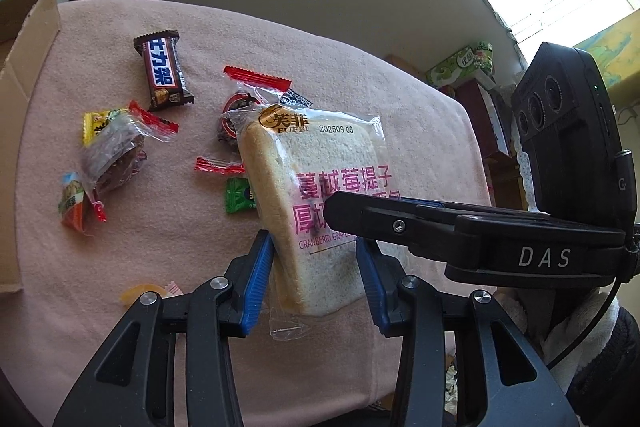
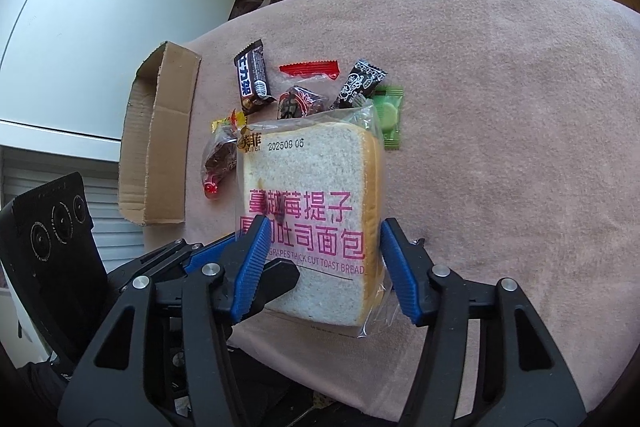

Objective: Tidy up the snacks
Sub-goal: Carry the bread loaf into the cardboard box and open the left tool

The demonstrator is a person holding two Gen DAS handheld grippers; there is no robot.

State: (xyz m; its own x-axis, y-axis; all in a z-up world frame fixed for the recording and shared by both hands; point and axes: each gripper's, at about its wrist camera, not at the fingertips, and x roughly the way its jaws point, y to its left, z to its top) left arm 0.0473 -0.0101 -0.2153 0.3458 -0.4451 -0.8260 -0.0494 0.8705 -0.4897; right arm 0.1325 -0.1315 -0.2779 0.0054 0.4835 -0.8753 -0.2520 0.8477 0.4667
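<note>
Left wrist view: my left tool (image 1: 316,267), black with blue ribbed pads, is clamped across the thickness of a clear-wrapped thick-cut toast bread packet with pink lettering (image 1: 320,187), centre of frame, raised above the pink cloth-covered counter (image 1: 200,247). My right tool (image 1: 332,205) reaches in from the right edge over the packet's face. Upper left: brown chocolate bar wrapper (image 1: 165,71). Far left edge: open cardboard box (image 1: 24,39). Left of centre: assorted small wrapped candies (image 1: 108,155).

Right wrist view: right tool (image 2: 320,267) has its pads against the packet's (image 2: 308,187) two side edges, gripping it. Green wafer packet (image 2: 388,119) behind, upper centre. Cardboard box (image 2: 156,135) at left.
</note>
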